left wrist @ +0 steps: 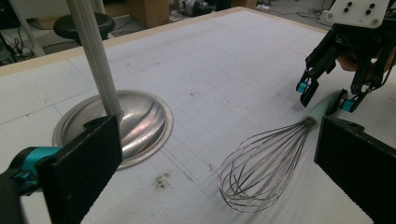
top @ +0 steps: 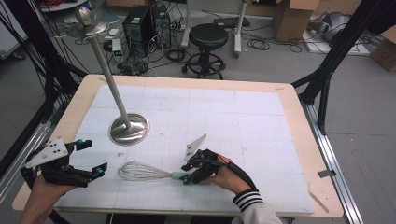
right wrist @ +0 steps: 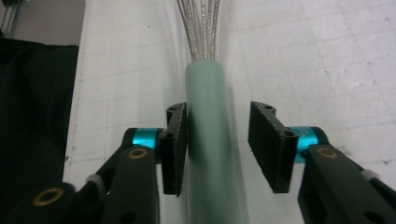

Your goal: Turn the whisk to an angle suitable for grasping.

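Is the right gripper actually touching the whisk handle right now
Cannot tell. In the right gripper view the right gripper straddles the whisk handle: one pad sits flush against it, the other is clearly apart.

Shiny wire whisk (top: 140,171) with matt green handle, brushed metal stand base (top: 129,129)

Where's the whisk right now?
In the high view the whisk lies flat on the mat near the front edge, between the two grippers, its green handle between the right gripper's open jaws, just front-right of the stand's base.

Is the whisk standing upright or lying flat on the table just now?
Lying flat: the whisk rests on its side on the table, handle between the right gripper jaws.
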